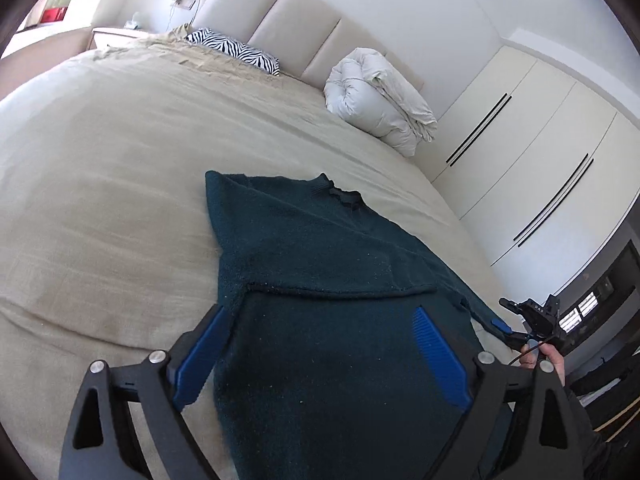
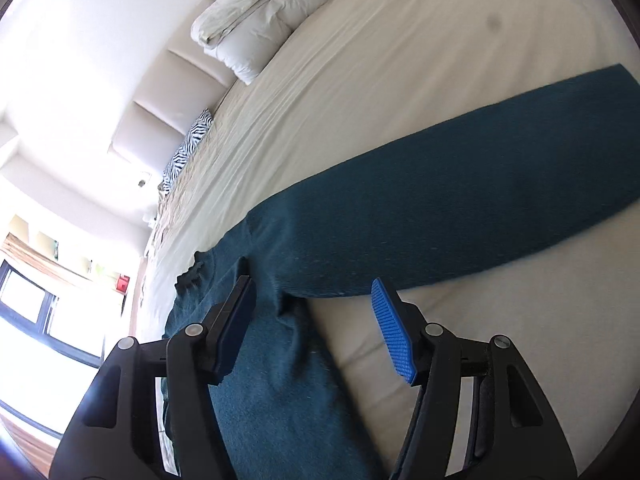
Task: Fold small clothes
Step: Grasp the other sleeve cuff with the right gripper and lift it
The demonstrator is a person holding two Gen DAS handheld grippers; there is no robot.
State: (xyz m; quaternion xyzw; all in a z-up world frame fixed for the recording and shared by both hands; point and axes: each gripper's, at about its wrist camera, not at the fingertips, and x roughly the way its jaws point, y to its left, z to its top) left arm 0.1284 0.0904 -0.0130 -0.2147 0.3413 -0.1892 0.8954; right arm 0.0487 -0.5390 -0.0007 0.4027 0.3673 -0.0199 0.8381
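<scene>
Right hand-held gripper (image 2: 314,312) hangs wide open and empty over the sweater (image 2: 460,200), one finger above the knit near the armpit, the other above bare bed (image 2: 400,60); I cannot tell whether either pad touches. Left hand-held gripper (image 1: 320,344) is just as wide, straddling the sweater's lower body with nothing between its pads. The dark teal sweater lies flat on the bed near its edge, collar (image 1: 340,192) pointing toward the headboard, one sleeve (image 1: 320,276) apparently folded across the chest and the other sleeve (image 2: 500,184) stretched straight out to the side. Judging from this, the outstretched sleeve is the next fold, and the risks come from the knit itself: it is thick and floppy, so a pinch near the armpit instead of farther out would likely leave the cuff dragging and bunching. Closing too deep could catch the bed sheet along with the wool and pull a wrinkle under the garment. Lifting one side without the other hand-held gripper pinning the body could slide the sweater and undo the folded sleeve. The duvet (image 1: 380,100) and pillow (image 1: 236,48) sit well apart, posing no snag.
</scene>
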